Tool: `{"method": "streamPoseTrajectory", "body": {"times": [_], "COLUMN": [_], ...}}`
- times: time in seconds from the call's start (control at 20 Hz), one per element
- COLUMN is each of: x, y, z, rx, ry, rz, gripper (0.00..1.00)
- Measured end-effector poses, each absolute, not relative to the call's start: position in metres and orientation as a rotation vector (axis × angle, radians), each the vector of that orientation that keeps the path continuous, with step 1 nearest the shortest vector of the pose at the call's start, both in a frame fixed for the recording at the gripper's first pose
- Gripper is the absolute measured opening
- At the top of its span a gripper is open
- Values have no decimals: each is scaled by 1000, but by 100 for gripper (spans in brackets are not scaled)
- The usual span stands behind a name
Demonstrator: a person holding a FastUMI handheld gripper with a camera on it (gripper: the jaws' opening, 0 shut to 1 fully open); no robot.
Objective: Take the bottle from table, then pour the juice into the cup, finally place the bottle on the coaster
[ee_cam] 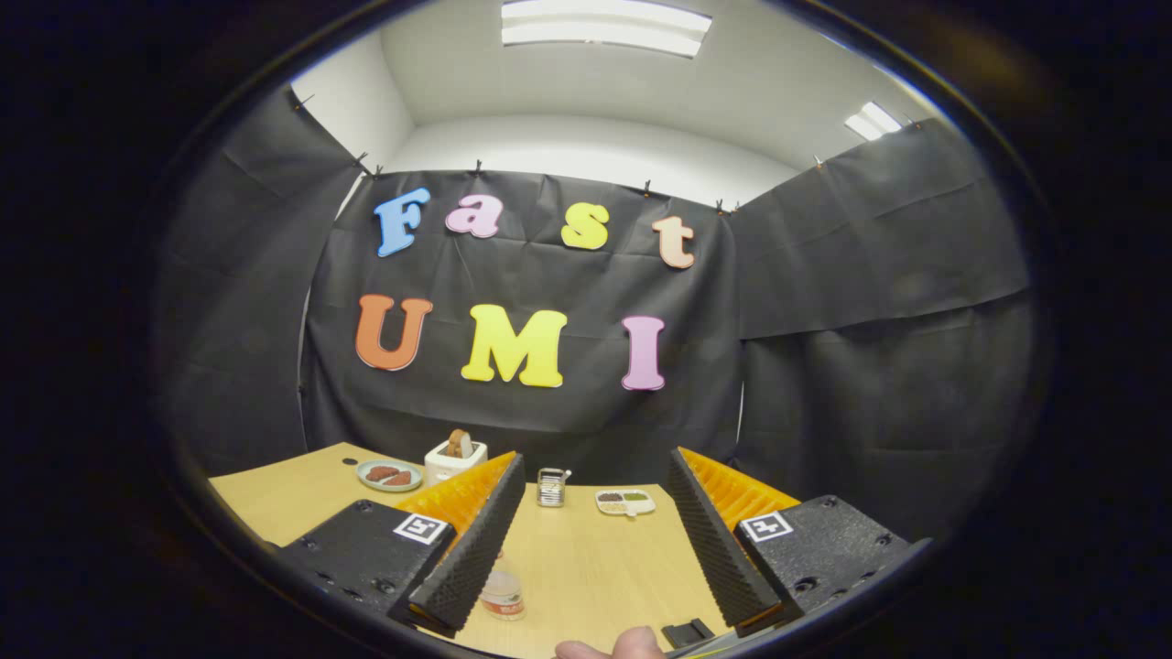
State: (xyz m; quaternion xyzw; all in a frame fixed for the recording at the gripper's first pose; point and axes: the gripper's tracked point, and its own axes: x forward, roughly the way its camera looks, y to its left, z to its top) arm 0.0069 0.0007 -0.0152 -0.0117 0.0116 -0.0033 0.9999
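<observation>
Gripper view. The tongs [595,476] stand wide apart and hold nothing; their two ribbed black fingers [476,549], backed in orange, frame a bare strip of the light wooden worktop [595,567]. Each finger base carries a small square black-and-white marker.

Just beside the lower end of the left finger, at about 7 o'clock from the midpoint of the tongs, stands a small bottle [503,595] with a pale body and a reddish band; the finger partly hides it and does not touch it so far as can be told. At 5 o'clock, near the base of the right finger, lies a small flat black object [687,631]; what it is cannot be told. A fingertip of a person's hand [612,645] shows at 6 o'clock, at the near edge of the worktop.

Beyond the fingertips, at roughly 12 o'clock, stands a small metallic container [551,487], with a shallow white divided dish [625,502] just to its right. Further off at 10 o'clock sit a white toaster [449,459] with a slice of bread in it and, to its left, a round plate [390,475] bearing brown pieces. Black cloth walls close the booth behind the worktop, and ceiling lights [604,23] shine above.
</observation>
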Motion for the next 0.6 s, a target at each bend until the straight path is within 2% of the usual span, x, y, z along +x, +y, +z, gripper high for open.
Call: {"method": "streamPoseTrajectory", "body": {"times": [0.3, 0.6], "x": [3, -1], "y": [-11, -8], "z": [0, -13], "rx": [-15, -49], "ry": [-24, 0], "rz": [-28, -11], "gripper": [100, 100]}}
